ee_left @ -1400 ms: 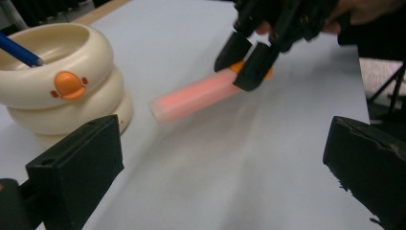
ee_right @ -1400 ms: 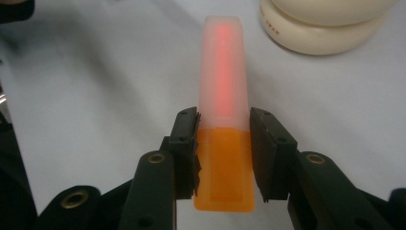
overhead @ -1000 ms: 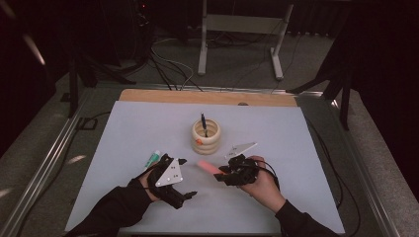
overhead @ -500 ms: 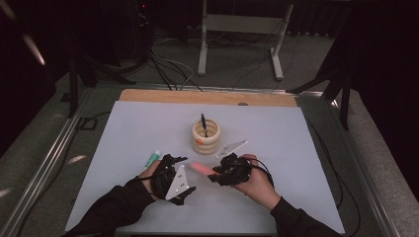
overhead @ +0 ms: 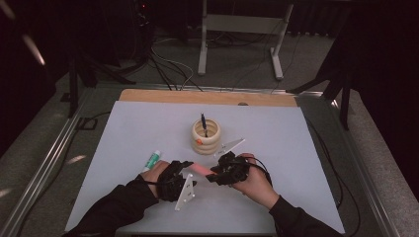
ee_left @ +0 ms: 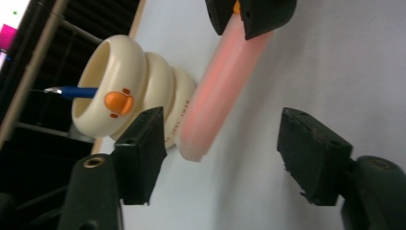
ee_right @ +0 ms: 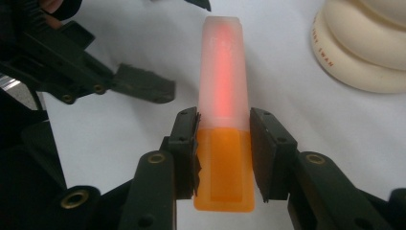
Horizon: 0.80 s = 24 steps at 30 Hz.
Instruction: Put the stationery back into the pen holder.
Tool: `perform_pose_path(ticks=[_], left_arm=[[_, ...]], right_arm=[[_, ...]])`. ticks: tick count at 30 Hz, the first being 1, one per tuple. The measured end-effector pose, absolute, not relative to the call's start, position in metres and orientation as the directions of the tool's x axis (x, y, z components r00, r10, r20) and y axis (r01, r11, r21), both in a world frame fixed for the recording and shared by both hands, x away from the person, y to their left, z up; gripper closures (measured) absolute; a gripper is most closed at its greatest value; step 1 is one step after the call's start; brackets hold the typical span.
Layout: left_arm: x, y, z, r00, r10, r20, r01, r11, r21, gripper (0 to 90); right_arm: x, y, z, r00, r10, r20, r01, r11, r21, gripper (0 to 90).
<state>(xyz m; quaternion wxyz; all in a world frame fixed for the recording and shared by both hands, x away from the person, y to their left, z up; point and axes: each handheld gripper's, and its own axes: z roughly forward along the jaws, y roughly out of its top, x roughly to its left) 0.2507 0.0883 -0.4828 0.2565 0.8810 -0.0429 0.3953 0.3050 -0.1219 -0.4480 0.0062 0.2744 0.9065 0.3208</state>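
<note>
My right gripper (ee_right: 222,143) is shut on the orange body (ee_right: 224,177) of a highlighter, whose frosted pink cap (ee_right: 221,76) points away from it. In the high view the highlighter (overhead: 200,169) lies level just above the table between both hands. My left gripper (ee_left: 225,143) faces the cap's end (ee_left: 220,91), one jaw on each side. Its jaws have just been closing, with clear gaps left to the cap. In the high view the left gripper (overhead: 189,173) meets the right gripper (overhead: 217,175) at the front middle.
A cream ringed pen holder (overhead: 206,137) with a duck face and a blue pen (ee_left: 72,91) stands just behind the grippers. A green and white tube (overhead: 152,160) lies left of my left hand. The white mat (overhead: 296,148) has free room on the right.
My left hand has rolled, so its grey plate now hangs toward the table's front. Its jaws have narrowed around the pink cap. The right gripper holds the highlighter as before.
</note>
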Motion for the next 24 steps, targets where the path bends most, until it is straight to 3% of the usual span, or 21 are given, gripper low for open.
perform_pose_path(ticks=[2,10,19,24], left_arm=[[0.251,0.087,-0.485,0.670,0.138,0.729,-0.280,-0.863,0.421,39.7],[0.249,0.077,-0.496,0.582,0.057,0.811,-0.318,-0.903,0.291,51.8],[0.248,0.070,-0.505,0.541,0.036,0.840,-0.347,-0.901,0.262,65.1],[0.247,0.068,-0.506,0.530,0.025,0.847,-0.347,-0.906,0.243,68.1]], right_arm=[[0.305,-0.121,-0.448,-0.846,0.506,0.164,0.498,0.643,0.582,64.2],[0.306,-0.117,-0.448,-0.833,0.524,0.175,0.522,0.640,0.565,64.2],[0.308,-0.113,-0.449,-0.827,0.525,0.202,0.540,0.640,0.546,64.2],[0.309,-0.110,-0.450,-0.819,0.533,0.212,0.555,0.640,0.532,64.2]])
